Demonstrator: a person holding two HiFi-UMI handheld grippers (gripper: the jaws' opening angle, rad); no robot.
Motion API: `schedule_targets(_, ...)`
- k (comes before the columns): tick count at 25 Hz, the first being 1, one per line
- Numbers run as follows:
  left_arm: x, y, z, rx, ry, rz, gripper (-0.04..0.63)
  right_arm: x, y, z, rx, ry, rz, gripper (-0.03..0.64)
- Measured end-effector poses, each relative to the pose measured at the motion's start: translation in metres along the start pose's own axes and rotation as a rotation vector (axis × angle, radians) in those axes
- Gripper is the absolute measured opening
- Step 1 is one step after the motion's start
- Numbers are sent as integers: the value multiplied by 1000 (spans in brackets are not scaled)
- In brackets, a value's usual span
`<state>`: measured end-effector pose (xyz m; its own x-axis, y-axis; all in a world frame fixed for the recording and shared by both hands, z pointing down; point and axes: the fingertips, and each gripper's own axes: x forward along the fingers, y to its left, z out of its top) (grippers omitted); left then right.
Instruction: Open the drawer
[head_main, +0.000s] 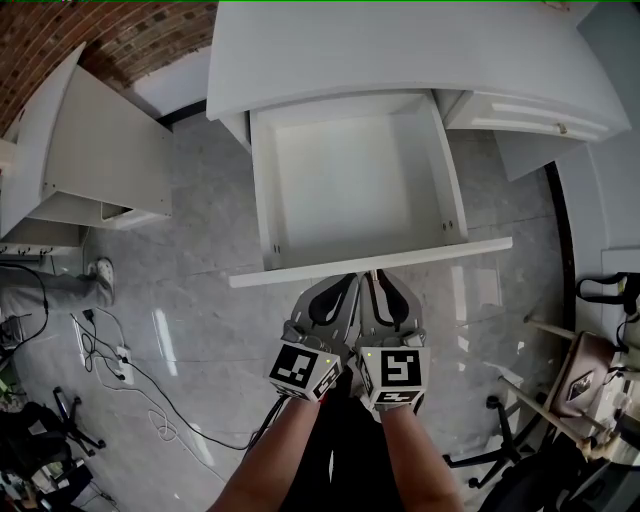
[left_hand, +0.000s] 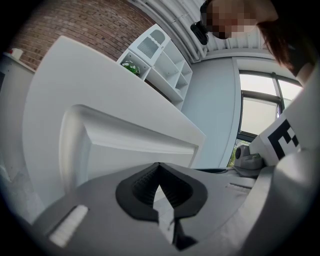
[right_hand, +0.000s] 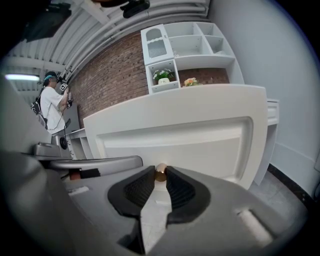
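Nearest the lens, the left forearm (head_main: 275, 455) and right forearm (head_main: 412, 462) come up from the bottom edge side by side, each ending in a marker cube. Starting at the left, the left hand-held gripper (head_main: 350, 280) is clenched on nothing: its own view shows the jaw tips meeting, with only white panel beyond. It sits just beside its partner, close to the panel. Whether it touches the panel I cannot tell. Next to it, the right hand-held gripper (head_main: 376, 278) is grasping the small brass knob (right_hand: 160, 172), with a pad pressed on either side. That knob sits at the middle of the front panel (head_main: 300, 272), straight ahead of both tools, so the right hand is the working one. The drawer (head_main: 350, 180) is drawn well out from under the white surface (head_main: 400, 45) and is empty. Its panel runs left to right across the head view, while its slide line runs from the surface towards the person, so any further pull likely goes straight back along the forearms. It looks close to fully out. Around it, left to right, are an open cabinet door (head_main: 95, 150) under a brick wall (head_main: 150, 30), cables (head_main: 110, 350) on the pale marbled floor (head_main: 200, 300), a second drawer front (head_main: 530, 115), and a chair (head_main: 585, 385) at the far right.
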<state>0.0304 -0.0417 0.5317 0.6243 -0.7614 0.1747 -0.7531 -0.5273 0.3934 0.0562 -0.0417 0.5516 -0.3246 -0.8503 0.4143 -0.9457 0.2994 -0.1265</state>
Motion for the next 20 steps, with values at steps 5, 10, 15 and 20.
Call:
schedule_targets(5,-9,-6,-6,2,1,7,-11,-10,3,-5,-3,-7,5,69)
schedule_targets(10,-17,-13,-8,-2,-3,17,-11,-13,3,-6,-6,-1,5,69)
schedule_targets(15,-18,-11,-7,1,-5,23,-11,-12,4,-10,-13,15,5,69)
schedule_targets(20,-19,-12,-10,-30,5,16,-5,-14,3,-8,-10,-3,-12,73)
